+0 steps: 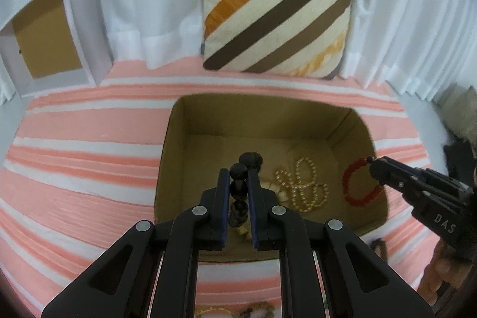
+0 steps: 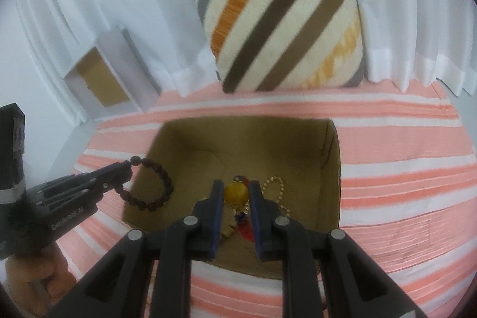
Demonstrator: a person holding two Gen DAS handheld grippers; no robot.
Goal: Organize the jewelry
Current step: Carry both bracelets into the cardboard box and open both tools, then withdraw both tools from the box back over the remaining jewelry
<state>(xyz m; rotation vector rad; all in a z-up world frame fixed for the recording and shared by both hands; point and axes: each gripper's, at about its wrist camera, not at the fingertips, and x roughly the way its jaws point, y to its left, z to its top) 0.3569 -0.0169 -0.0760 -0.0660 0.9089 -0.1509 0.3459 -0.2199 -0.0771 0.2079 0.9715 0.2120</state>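
Left gripper (image 1: 238, 184) jaws clamping dark bead bracelet (image 2: 155, 184), loop hanging over cardboard box (image 1: 173, 169), 9 o'clock side. Right gripper (image 2: 235, 195) jaws gripping red bracelet (image 1: 357, 184), yellow bead (image 2: 235, 192) between pads, at 3 o'clock. Pearl chain (image 1: 304, 187) lying coiled on box floor. Striped pillow (image 1: 277, 5) standing at 12 o'clock.

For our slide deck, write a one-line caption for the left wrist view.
Left gripper carries a dark bead bracelet over the cardboard box while the right gripper brings a red bracelet.
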